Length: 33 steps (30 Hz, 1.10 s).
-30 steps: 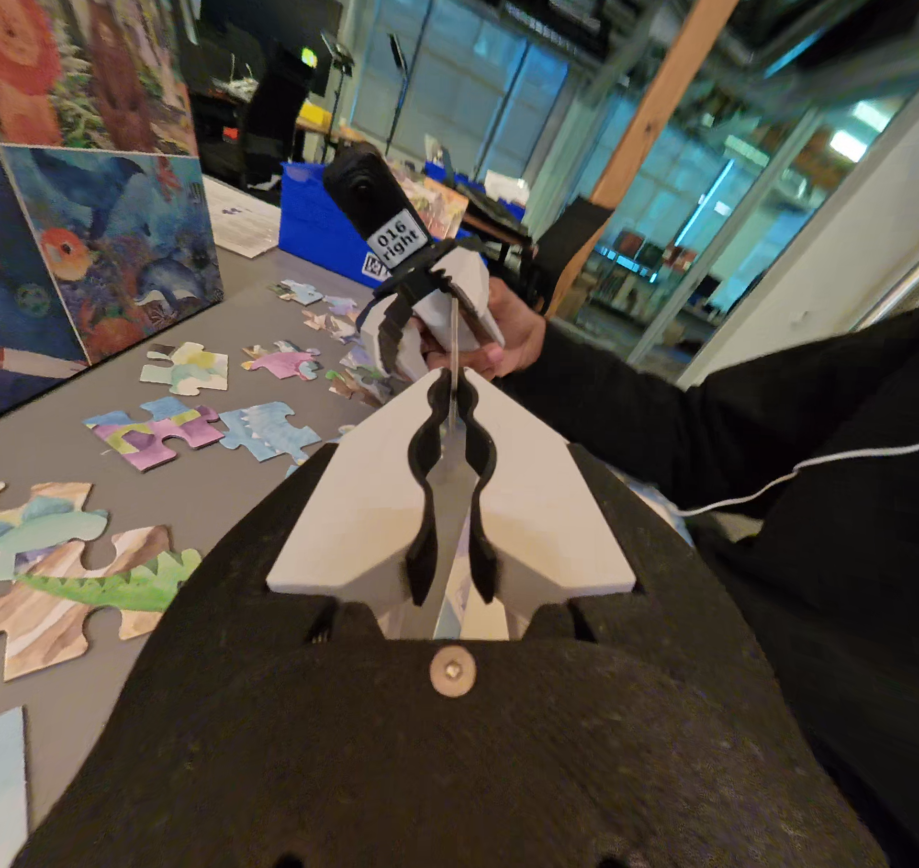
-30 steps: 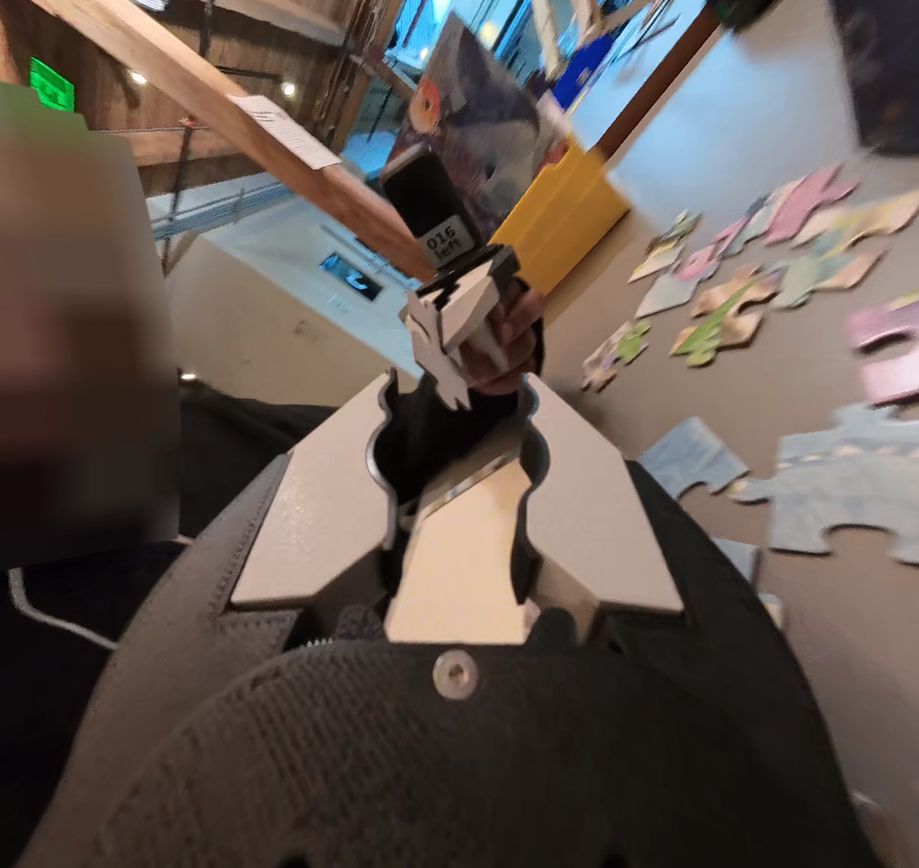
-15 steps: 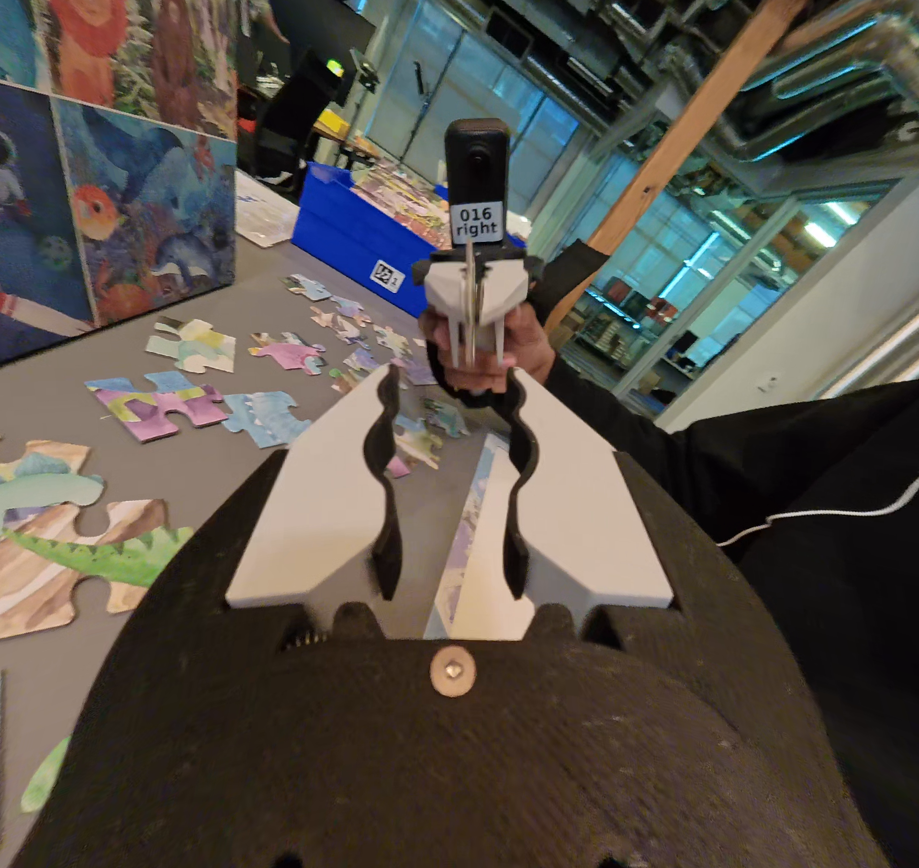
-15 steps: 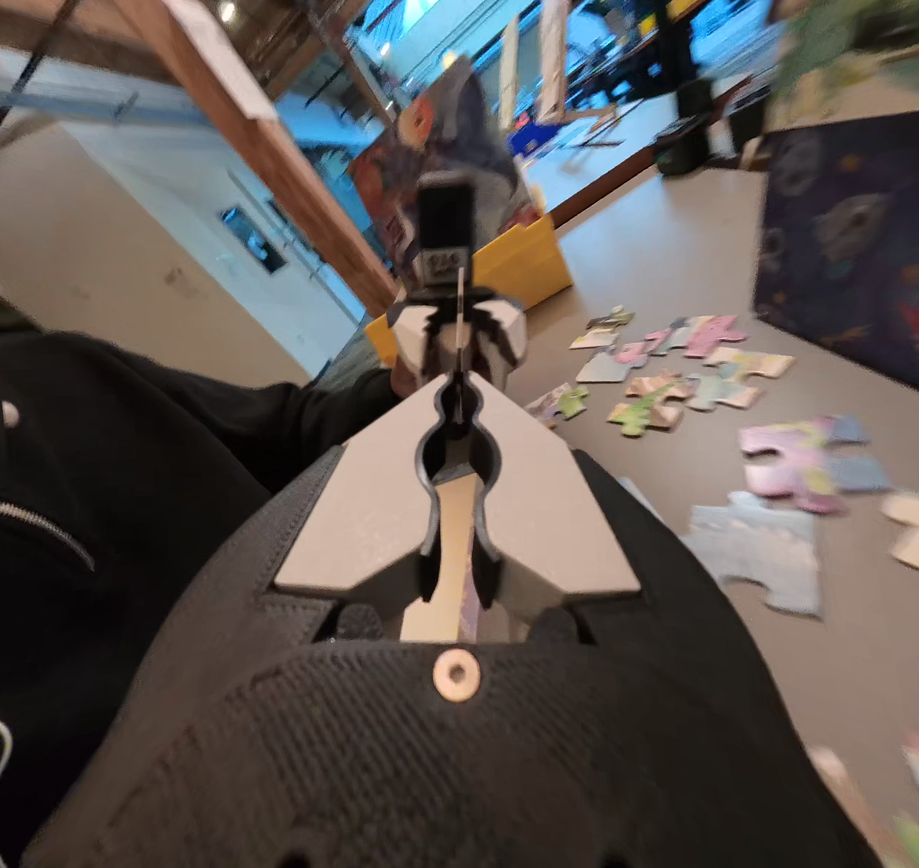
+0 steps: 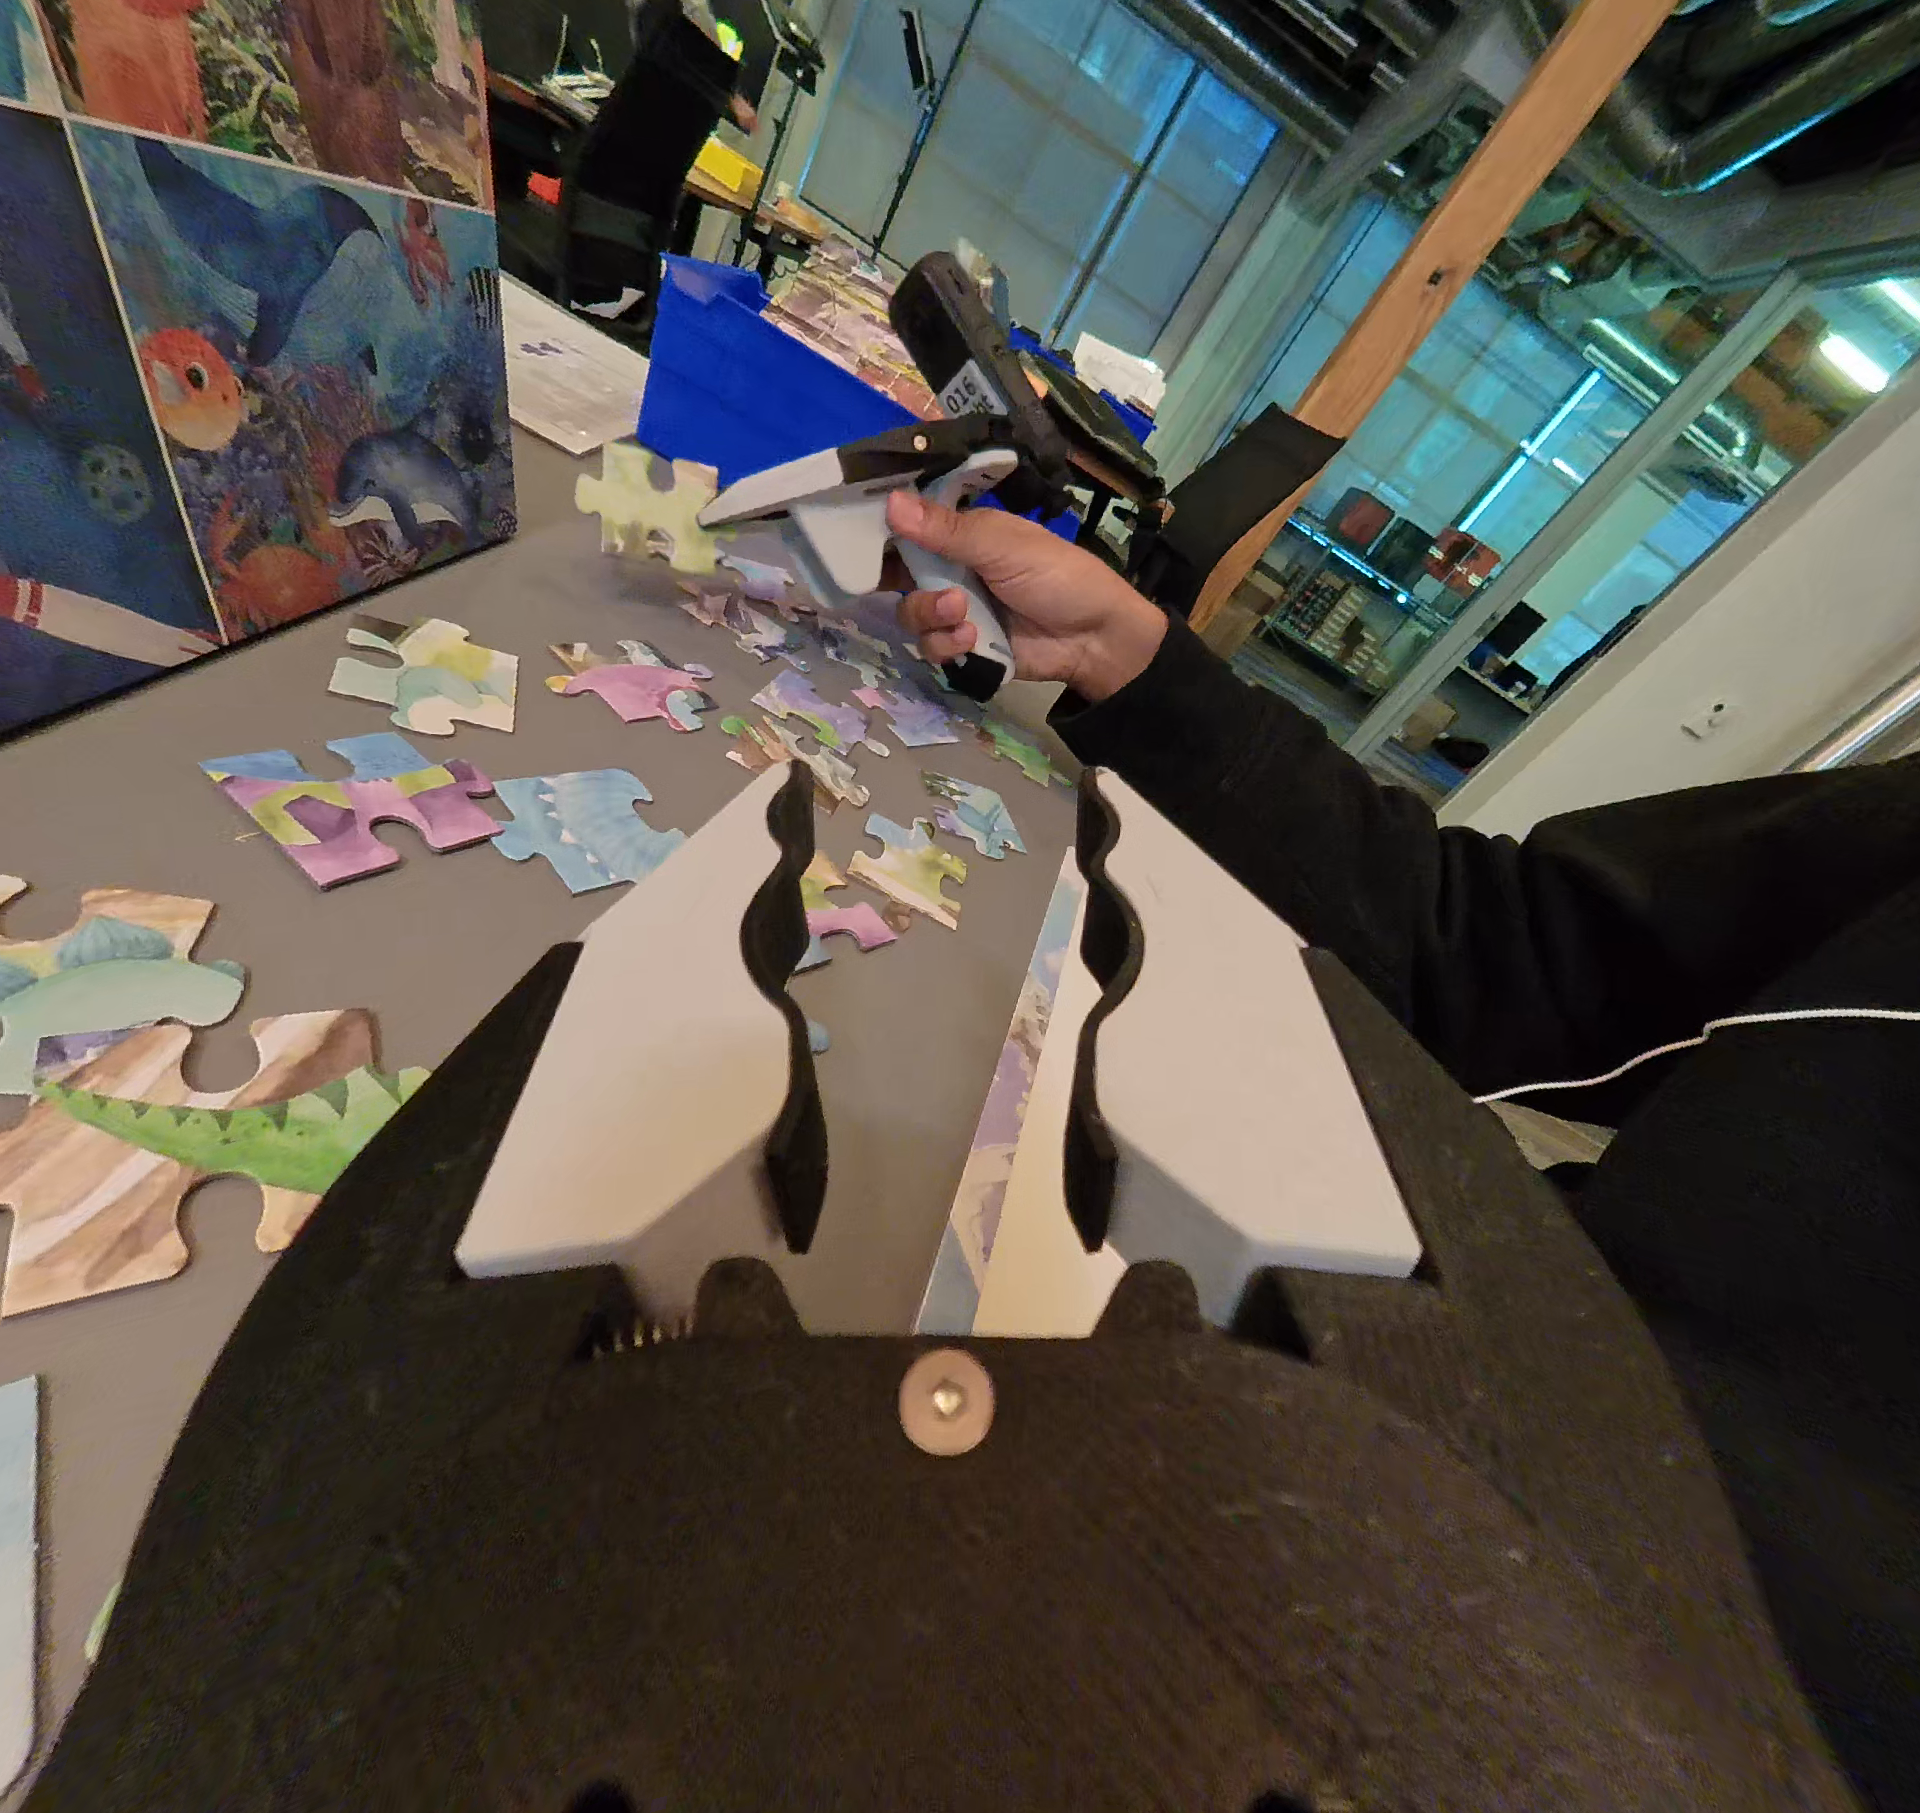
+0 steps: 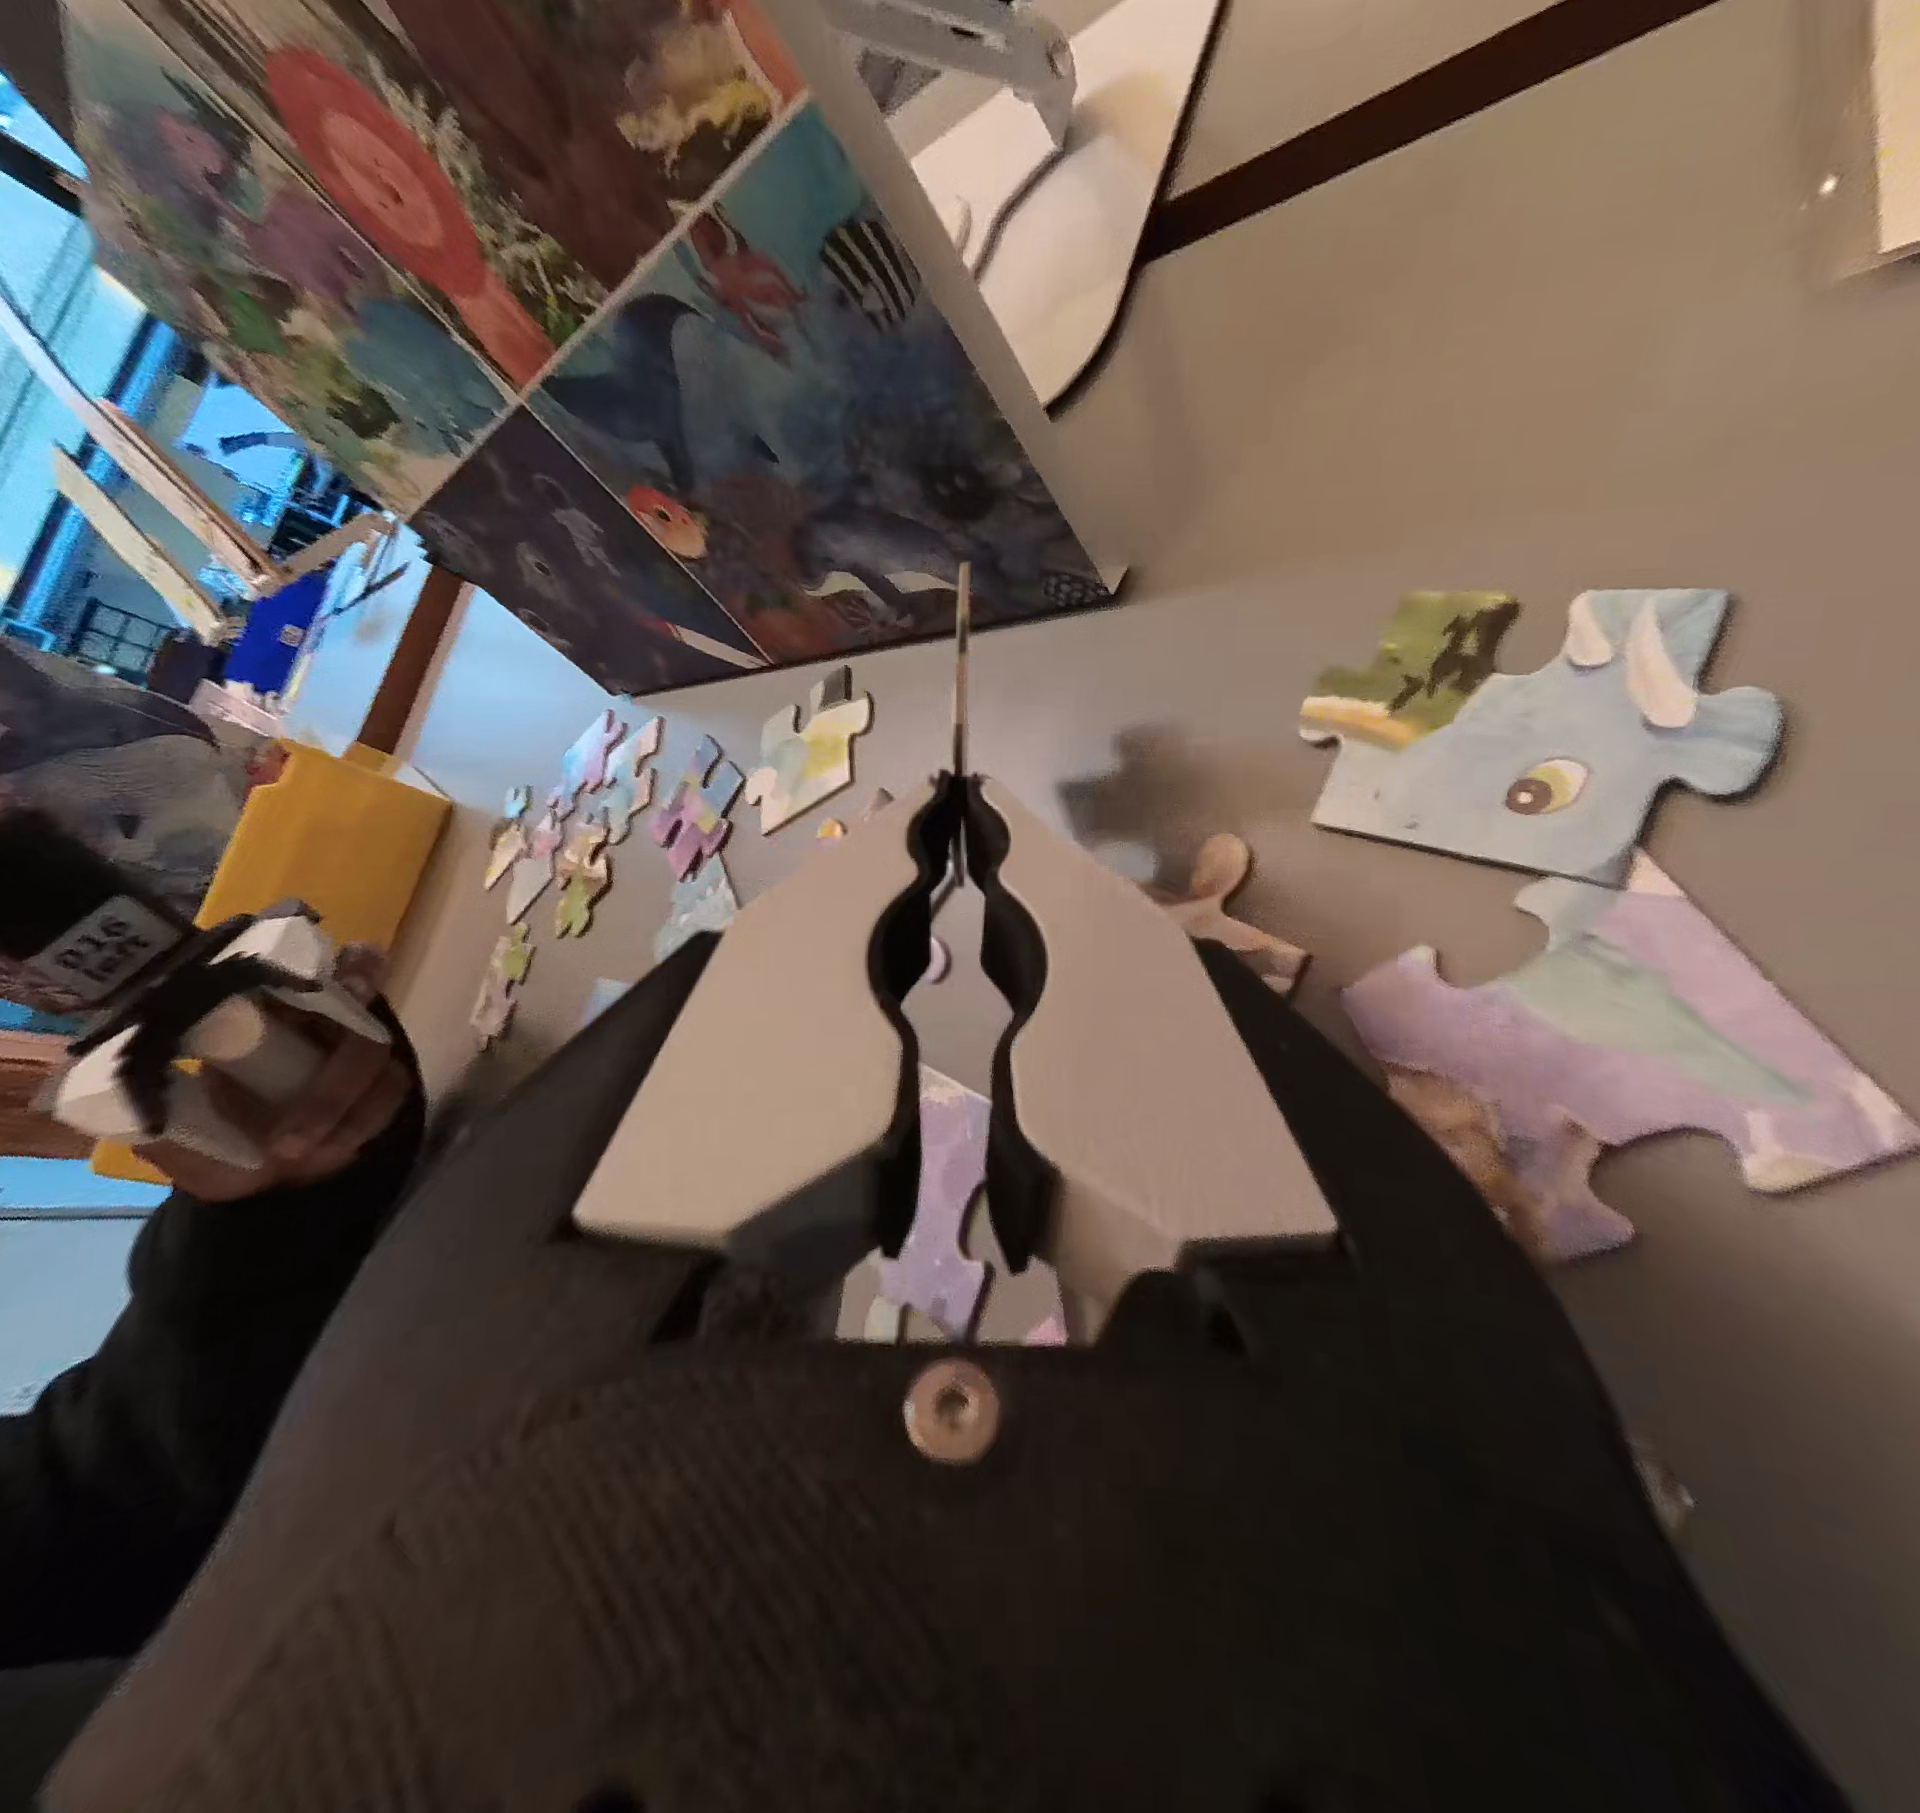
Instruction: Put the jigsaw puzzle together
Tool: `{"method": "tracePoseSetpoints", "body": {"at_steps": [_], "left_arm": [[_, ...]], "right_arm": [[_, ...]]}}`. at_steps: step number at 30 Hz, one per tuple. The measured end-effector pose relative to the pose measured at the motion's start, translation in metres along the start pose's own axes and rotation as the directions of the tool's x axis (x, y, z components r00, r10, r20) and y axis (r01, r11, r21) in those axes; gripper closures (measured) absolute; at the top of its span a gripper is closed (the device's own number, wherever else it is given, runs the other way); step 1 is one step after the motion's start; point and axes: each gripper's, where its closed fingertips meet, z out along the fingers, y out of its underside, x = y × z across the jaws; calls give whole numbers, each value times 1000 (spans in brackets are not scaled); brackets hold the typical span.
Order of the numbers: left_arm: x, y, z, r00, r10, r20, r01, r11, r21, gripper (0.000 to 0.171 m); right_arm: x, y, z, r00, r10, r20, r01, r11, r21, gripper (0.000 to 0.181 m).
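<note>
Many watercolour jigsaw pieces lie loose on the grey table [image 5: 644,932]. My right gripper [image 5: 717,516] is shut on a pale green and yellow piece [image 5: 644,516] and holds it in the air above the far pieces. In the right wrist view that piece [image 6: 962,662] shows edge-on between the shut fingertips of my right gripper [image 6: 961,792]. My left gripper [image 5: 935,787] is open and empty, held above the table's near side; it also shows in the right wrist view [image 6: 166,1025]. A coloured piece edge [image 5: 997,1088] shows beside its right finger.
A tall puzzle box [image 5: 260,309] with animal pictures stands at the left. A blue bin [image 5: 748,381] stands behind the pieces, a yellow bin [image 6: 312,859] at the table's side. Large dinosaur pieces [image 6: 1538,755] lie under my right gripper. A person [image 5: 644,49] stands far off. My right fingertips sit around 25 cm from my left ones.
The piece passed from my left gripper to my right: the left opened, the right shut on it. The right gripper has then swung left over the table with the piece.
</note>
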Motion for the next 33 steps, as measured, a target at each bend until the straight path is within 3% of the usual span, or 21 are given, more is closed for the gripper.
{"method": "tracePoseSetpoints", "body": {"at_steps": [5,10,16,23,26,33], "left_arm": [[0,-3,-2,1000,-8,-1,8,1000,14,123],[0,-5,-3,1000,11,12,-11,1000,13,123],[-4,-4,-4,998,51,47,-51,999,1,124],[-7,2,-3,985,144,94,-140,989,-47,124],[-10,1,-4,975,186,121,-180,982,-57,125],[-18,-4,-11,967,201,154,-200,980,-23,130]], "right_arm": [[20,-6,-6,993,-42,-115,44,999,10,164],[3,-53,-55,966,-181,-182,217,956,199,161],[-20,-68,-95,796,-470,-382,571,792,216,156],[-47,-56,-97,688,-611,-391,713,668,212,142],[-54,-53,-93,695,-625,-354,714,657,242,134],[-48,-45,-80,676,-651,-345,732,645,219,135]]}}
